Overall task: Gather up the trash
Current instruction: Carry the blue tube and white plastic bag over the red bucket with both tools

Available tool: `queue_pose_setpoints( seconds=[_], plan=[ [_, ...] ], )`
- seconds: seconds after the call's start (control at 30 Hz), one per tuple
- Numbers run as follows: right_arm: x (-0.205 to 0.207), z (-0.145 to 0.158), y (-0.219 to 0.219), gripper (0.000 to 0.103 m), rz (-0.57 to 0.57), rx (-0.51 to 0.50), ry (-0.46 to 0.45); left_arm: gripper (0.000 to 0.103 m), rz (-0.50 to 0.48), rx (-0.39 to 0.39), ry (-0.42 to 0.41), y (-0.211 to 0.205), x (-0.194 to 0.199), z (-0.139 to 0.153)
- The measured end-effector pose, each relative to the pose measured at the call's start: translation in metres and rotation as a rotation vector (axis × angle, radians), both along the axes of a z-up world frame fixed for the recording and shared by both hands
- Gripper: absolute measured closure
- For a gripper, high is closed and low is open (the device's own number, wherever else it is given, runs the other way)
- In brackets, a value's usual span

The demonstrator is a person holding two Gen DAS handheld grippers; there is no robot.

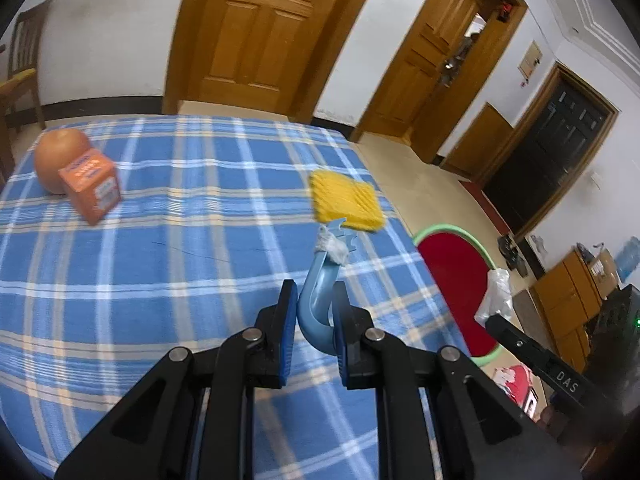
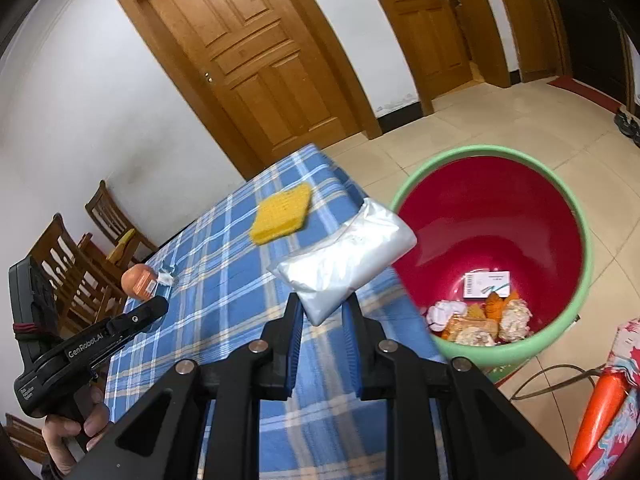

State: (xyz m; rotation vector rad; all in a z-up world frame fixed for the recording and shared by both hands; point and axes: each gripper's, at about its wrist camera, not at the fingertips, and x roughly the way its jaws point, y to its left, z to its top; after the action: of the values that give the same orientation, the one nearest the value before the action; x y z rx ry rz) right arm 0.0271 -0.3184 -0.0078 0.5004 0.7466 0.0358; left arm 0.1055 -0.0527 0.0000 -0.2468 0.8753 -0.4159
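Observation:
My left gripper (image 1: pixel 314 286) is shut on a curved blue plastic piece (image 1: pixel 320 276) that has a wad of white scrap (image 1: pixel 332 246) stuck at its far end, held above the blue plaid tablecloth (image 1: pixel 180 260). My right gripper (image 2: pixel 323 300) is shut on a crumpled clear plastic bag (image 2: pixel 344 252) over the table's right edge. Just beyond it on the floor stands a red basin (image 2: pixel 500 208) with a green rim, and several bits of trash (image 2: pixel 476 320) lie in its bottom. In the left wrist view the basin (image 1: pixel 452 264) and the bag (image 1: pixel 496 292) show at the right.
A yellow sponge (image 1: pixel 346 202) lies near the table's right edge. An orange fruit (image 1: pixel 58 156) and an orange box (image 1: pixel 90 184) sit at the far left. Wooden chairs (image 2: pixel 68 264) stand past the table. An orange carrot-shaped thing (image 2: pixel 600 412) lies on the floor at the right.

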Motion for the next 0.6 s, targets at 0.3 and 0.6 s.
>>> queue_pose_setpoints(
  seconds=[0.3, 0.6],
  plan=[
    [-0.013, -0.007, -0.040, 0.081, -0.076, 0.033, 0.002, 0.087, -0.087, 0.020, 0.011, -0.046, -0.004, 0.001],
    [-0.022, -0.022, -0.073, 0.081, -0.152, 0.057, 0.033, 0.087, -0.171, 0.048, 0.019, -0.091, 0.000, -0.002]
  ],
)
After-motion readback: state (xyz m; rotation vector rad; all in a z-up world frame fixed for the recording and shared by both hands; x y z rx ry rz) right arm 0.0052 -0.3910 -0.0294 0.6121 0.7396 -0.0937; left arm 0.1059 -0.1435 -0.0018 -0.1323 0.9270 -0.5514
